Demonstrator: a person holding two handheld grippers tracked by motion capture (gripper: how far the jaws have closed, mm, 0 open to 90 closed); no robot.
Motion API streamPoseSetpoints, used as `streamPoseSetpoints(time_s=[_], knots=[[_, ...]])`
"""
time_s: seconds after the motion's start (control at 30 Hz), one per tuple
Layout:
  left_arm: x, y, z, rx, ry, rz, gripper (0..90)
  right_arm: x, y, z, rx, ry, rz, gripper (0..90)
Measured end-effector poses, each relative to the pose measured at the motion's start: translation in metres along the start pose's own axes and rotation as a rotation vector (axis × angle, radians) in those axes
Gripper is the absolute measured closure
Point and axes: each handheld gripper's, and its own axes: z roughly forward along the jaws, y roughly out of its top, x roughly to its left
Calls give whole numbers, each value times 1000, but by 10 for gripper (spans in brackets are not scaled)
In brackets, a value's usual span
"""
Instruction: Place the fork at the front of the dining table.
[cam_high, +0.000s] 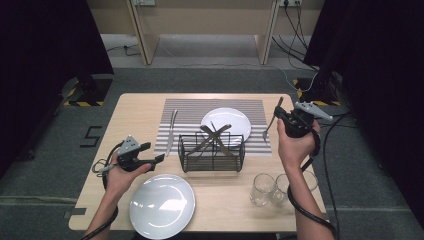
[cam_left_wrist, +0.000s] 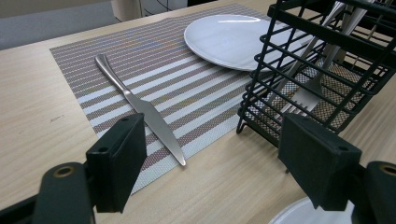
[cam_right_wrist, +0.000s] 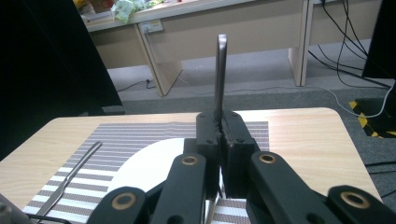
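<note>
My right gripper (cam_high: 279, 117) hovers above the table's right side, shut on a metal fork (cam_high: 270, 125). The fork's tines point down toward the striped placemat (cam_high: 200, 107). In the right gripper view the fork handle (cam_right_wrist: 220, 70) sticks straight up from the closed jaws (cam_right_wrist: 220, 135). My left gripper (cam_high: 157, 159) stays low near the table's left front, open, holding nothing. In the left gripper view its open jaws (cam_left_wrist: 219, 163) face a knife (cam_left_wrist: 140, 109) on the placemat (cam_left_wrist: 196, 93) and a black wire basket (cam_left_wrist: 327, 56).
The basket (cam_high: 211, 151) holds several pieces of cutlery in the table's middle. A white plate (cam_high: 235, 120) lies on the placemat behind it, and the knife (cam_high: 171, 131) lies to its left. Another white plate (cam_high: 161, 205) sits at the front. Two glasses (cam_high: 270, 189) stand front right.
</note>
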Motion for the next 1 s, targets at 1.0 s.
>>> streamPoseSetpoints(time_s=[1.0], knots=[[0, 0, 0, 1, -2, -3, 233, -7, -4, 16, 50, -32, 0, 872]])
